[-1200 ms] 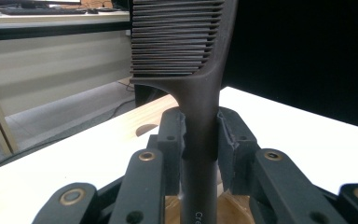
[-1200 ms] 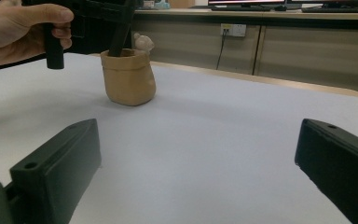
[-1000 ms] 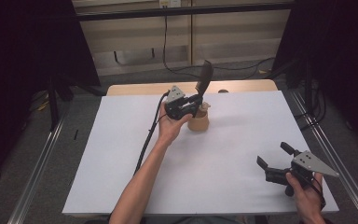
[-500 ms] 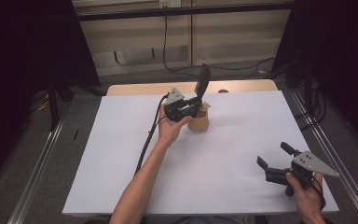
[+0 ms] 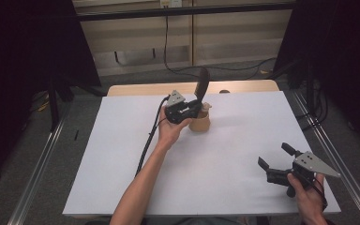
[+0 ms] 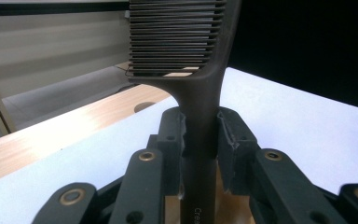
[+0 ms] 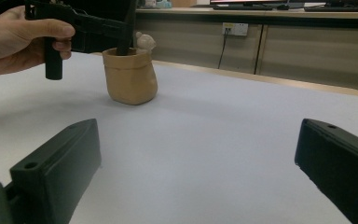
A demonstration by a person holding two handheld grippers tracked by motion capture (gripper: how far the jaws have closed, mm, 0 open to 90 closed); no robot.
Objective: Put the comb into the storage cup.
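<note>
Comb [image 6: 200,93] unmoved (gripped), left gripper [image 5: 193,111] steady

Only the tan pouch [image 5: 199,123] interrupts the white table [image 5: 243,131].

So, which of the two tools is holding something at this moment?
The left tool, above the tan pouch: its jaws clamp the handle of a dark comb. The right tool stands wide open with nothing between its jaws.

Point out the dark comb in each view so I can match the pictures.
High view: the comb stands upright at top centre, over the tan pouch.
Left gripper view: centre, its handle clamped between the jaws, teeth at the top.
Right gripper view: upper left, its handle entering the pouch.
Shared landmark: the tan pouch.
</note>
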